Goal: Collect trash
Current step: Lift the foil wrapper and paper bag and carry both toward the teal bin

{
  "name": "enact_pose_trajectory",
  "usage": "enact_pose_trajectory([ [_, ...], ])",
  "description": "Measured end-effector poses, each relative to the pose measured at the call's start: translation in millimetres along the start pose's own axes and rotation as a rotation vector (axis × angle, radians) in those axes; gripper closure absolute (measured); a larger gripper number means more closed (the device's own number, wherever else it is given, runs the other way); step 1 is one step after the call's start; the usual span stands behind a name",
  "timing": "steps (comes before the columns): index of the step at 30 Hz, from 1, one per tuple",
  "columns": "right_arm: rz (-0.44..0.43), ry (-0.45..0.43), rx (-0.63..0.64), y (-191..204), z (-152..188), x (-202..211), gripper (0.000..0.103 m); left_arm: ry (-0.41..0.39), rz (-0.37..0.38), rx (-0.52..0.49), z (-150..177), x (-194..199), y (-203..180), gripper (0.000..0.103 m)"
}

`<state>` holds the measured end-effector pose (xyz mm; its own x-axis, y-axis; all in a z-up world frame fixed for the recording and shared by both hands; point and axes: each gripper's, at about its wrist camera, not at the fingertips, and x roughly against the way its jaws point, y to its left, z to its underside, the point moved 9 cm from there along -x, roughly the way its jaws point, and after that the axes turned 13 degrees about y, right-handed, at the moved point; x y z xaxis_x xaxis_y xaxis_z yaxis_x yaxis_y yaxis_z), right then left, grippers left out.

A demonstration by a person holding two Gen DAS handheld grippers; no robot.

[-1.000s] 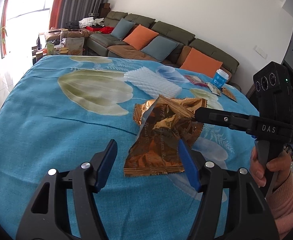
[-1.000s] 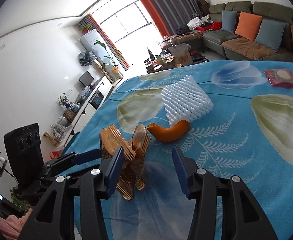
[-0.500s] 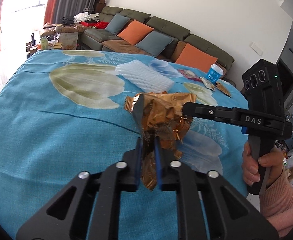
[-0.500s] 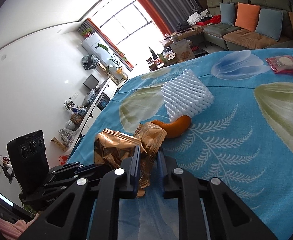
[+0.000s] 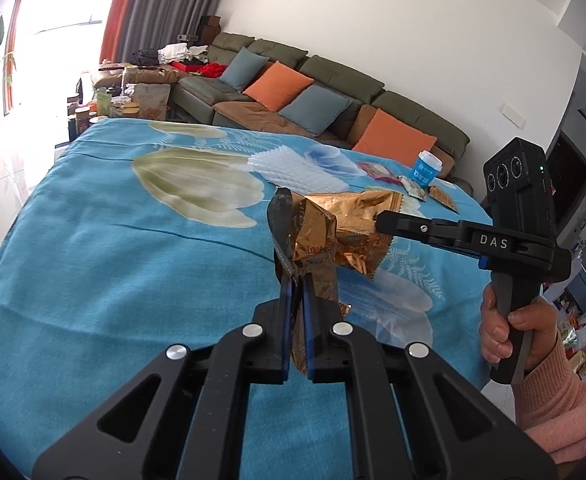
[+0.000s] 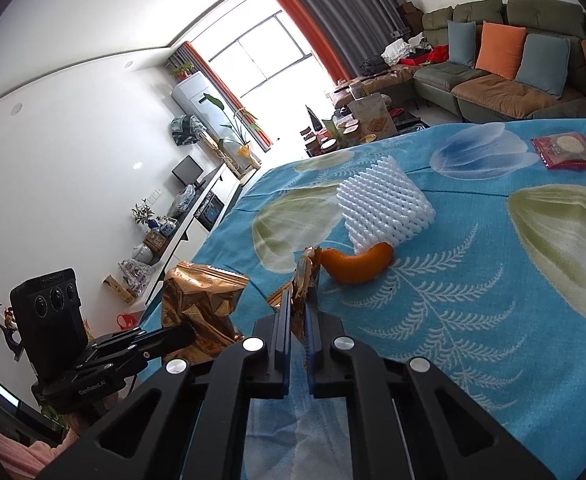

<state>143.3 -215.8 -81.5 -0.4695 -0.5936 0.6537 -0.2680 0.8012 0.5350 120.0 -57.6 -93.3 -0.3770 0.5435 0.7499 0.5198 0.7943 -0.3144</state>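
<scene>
both grippers, left (image 5: 297,300) and right (image 6: 299,312), newly clamped on the foil wrapper (image 5: 333,232)

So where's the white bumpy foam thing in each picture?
Left wrist view: the white foam net lies on the blue cloth, upper middle, just behind the gold wrapper.
Right wrist view: it sits right of centre, just behind the orange peel.
Shared landmark: the sofa with orange and blue cushions, beyond the table in both.
</scene>
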Motion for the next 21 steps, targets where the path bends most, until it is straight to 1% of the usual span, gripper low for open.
enact_pose_trajectory([
  [9, -0.017, -0.015, 0.014, 8.2, 1.9, 6.6, 0.099, -0.017, -0.021, 0.036, 6.9, 14.5, 12.4, 0.098],
  [21, -0.051, -0.028, 0.040, 24.9, 2.5, 10.3, 0.099, -0.038, -0.055, 0.051, 13.8, 27.6, 20.1, 0.098],
])
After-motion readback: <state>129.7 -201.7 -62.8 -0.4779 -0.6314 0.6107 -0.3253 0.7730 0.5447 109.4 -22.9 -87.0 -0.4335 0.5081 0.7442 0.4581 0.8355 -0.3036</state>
